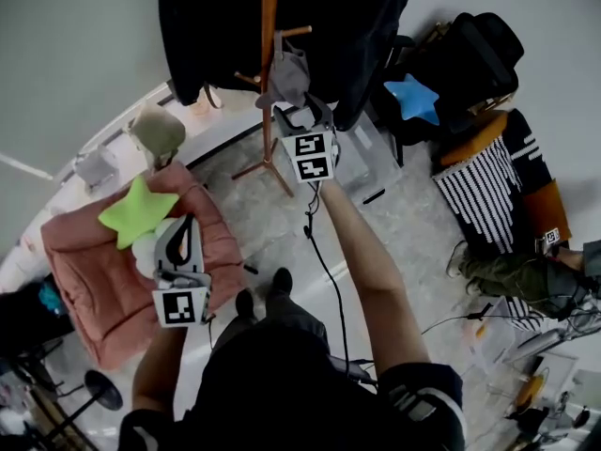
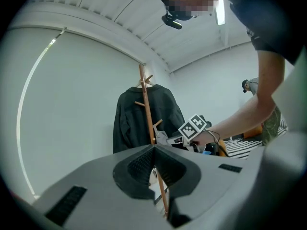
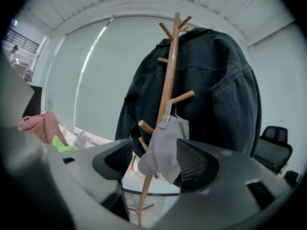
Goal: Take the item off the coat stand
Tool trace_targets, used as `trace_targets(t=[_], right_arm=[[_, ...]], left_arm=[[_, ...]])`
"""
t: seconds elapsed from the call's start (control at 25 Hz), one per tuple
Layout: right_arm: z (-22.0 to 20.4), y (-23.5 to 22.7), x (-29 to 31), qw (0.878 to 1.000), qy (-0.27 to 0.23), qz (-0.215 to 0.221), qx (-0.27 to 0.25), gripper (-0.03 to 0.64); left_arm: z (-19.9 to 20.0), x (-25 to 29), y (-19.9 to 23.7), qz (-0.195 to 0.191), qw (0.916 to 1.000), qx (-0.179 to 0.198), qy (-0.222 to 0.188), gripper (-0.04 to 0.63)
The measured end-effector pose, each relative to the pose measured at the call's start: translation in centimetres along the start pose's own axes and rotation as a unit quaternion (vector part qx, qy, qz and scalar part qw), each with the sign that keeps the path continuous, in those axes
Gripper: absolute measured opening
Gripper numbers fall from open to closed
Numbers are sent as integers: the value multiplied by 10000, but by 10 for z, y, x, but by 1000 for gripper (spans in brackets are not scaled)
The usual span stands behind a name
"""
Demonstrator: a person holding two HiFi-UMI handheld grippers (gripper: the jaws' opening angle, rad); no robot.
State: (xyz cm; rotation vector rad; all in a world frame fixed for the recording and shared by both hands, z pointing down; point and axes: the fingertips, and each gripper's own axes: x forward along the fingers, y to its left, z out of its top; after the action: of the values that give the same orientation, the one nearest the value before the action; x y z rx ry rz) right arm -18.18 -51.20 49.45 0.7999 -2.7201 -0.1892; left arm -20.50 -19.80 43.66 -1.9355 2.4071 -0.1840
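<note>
The right hand-held gripper (image 3: 154, 155) is held with jaws apart, and a grey cap (image 3: 166, 145) hung on the coat stand (image 3: 170, 71) is seen between them. The left hand-held gripper (image 2: 154, 151) is seen with jaws together, empty

This is a work room made up like a home. A pink sofa (image 1: 80, 280) sits left, a coat stand (image 1: 269, 64) far behind.

Grey left tool (image 1: 184, 225) and right tool (image 1: 302, 116), black-white marker cubes (image 1: 311, 156), black cable (image 1: 325, 263), dark sleeves (image 1: 424, 404).
</note>
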Motion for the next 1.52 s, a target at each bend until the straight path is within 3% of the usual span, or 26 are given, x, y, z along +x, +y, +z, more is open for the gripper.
trace_targets(t=[0.68, 1.16, 1.28, 1.4, 1.48, 1.52], right_arm=[[-31, -37, 67, 9991, 360, -120, -178, 308], [-39, -39, 94, 9986, 347, 353, -204, 299], [-38, -40, 98, 9983, 339, 326, -354, 196], [-40, -40, 104, 9977, 415, 246, -468, 172], [-42, -38, 108, 9967, 521, 185, -586, 93], [-43, -38, 110, 9963, 558, 129, -646, 87]], left_arm=[[-9, 58, -34, -518, 9983, -221, 123, 23], [-15, 70, -44, -521, 9981, -267, 195, 23], [-16, 71, -44, -488, 9983, -245, 205, 23], [-19, 72, -41, -469, 9983, -253, 229, 23], [-22, 71, -40, -458, 9983, -248, 276, 23], [-23, 71, -40, -454, 9983, -231, 288, 23]])
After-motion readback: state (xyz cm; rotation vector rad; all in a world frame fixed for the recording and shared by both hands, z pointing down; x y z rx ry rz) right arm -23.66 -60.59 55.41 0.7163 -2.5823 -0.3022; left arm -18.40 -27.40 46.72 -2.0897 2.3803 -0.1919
